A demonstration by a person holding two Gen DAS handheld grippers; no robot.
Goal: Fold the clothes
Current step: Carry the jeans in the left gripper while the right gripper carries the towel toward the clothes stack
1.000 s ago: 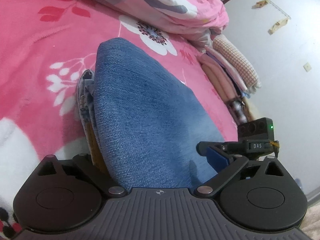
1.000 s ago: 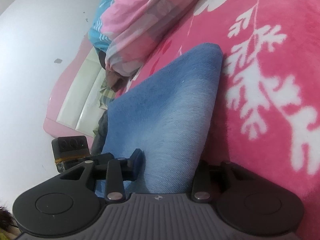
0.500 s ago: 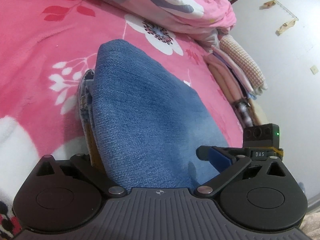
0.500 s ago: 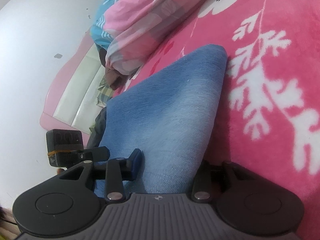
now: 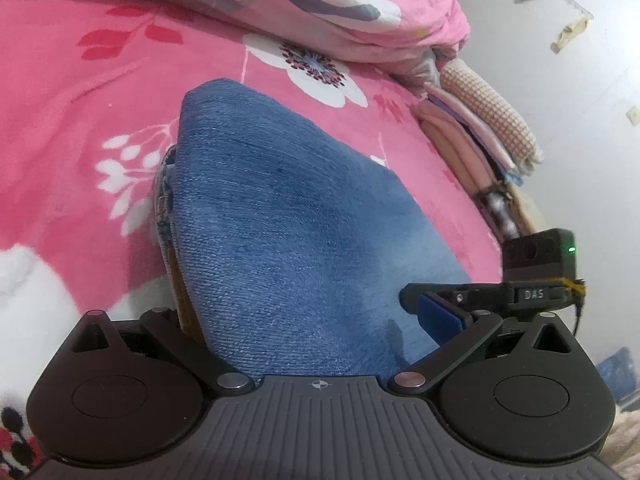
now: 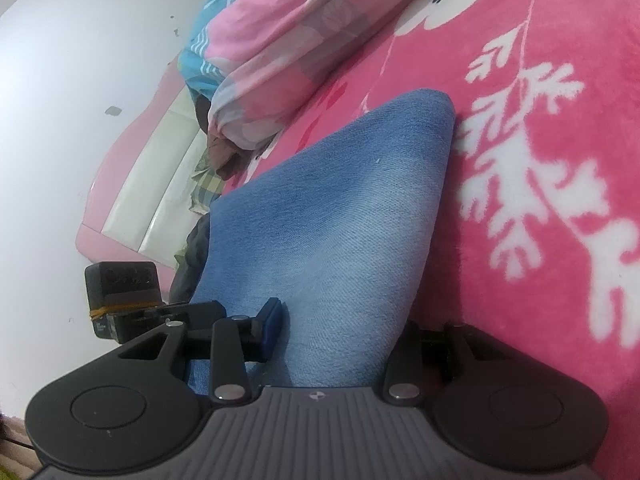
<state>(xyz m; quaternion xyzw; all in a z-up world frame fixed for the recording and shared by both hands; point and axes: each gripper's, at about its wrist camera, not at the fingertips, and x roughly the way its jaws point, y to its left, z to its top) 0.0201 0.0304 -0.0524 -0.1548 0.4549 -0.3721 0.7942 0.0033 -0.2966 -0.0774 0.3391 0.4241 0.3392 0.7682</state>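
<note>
A folded pair of blue jeans (image 5: 288,216) lies on the pink flowered blanket (image 5: 80,120), thick and several layers deep. My left gripper (image 5: 300,312) is shut on its near end: the blue pad (image 5: 436,316) presses into the denim, and the other finger is hidden under the cloth. In the right wrist view the same jeans (image 6: 340,216) fill my right gripper (image 6: 344,324), which is shut on them with one blue pad (image 6: 272,322) against the cloth and the other finger covered. Each view shows the other gripper's black box (image 5: 536,264) (image 6: 120,280) beside the jeans.
A bunched pink quilt (image 5: 320,4) lies along the far side of the bed. A stack of folded clothes (image 5: 480,132) sits at the bed's right edge by a white wall. The right wrist view shows a pink and white headboard (image 6: 140,200) and dark clothes beside it.
The left wrist view has tilted slightly, so the quilt and wall sit a little differently. Both grippers keep the same hold on the jeans, which have not shifted.
</note>
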